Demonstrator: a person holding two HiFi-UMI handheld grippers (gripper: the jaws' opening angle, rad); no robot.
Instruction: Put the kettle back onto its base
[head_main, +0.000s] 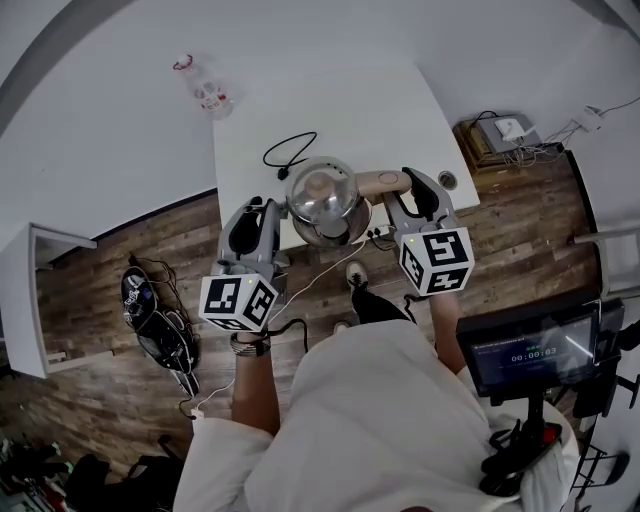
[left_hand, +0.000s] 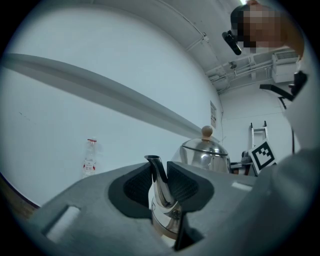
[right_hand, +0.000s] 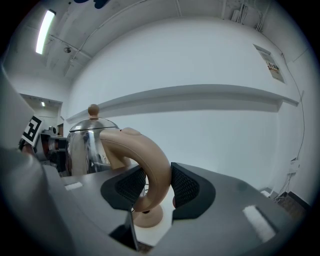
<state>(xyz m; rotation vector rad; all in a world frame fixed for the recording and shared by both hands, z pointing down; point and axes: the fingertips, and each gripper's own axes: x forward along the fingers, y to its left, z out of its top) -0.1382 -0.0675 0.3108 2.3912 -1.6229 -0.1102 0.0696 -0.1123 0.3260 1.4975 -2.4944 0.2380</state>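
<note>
**Item: kettle.** Polished steel, rounded body, domed lid. A small tan knob tops the lid, and the steel spout is slim and curved. The looped handle is tan and thick, and ends in a round foot at its lower end.

**Location.** The kettle is carried between the two tools, over the near edge of the white surface. The spout is at the left tool, and the handle is at the right tool.

**Tool state.**
- The left tool is clenched on the spout, with a ribbed black pad against each side of it.
- The right tool is clenched on the handle loop, pads pressed on both flanks.

**Head view only.**
- The lid seen from above.
- A black cable coiled on the surface beyond the tools.
- A clear bottle further off, past the left tool.
- Wood flooring under the person.

**Left gripper view only.**
- The spout's open lip and where it joins the body.
- The right tool's marker cube behind the kettle.
- The bottle standing upright against the wall.

**Right gripper view only.**
- The inner curve of the handle.
- Reflections on the kettle body.
- The left tool's marker cube at the far side.
</note>
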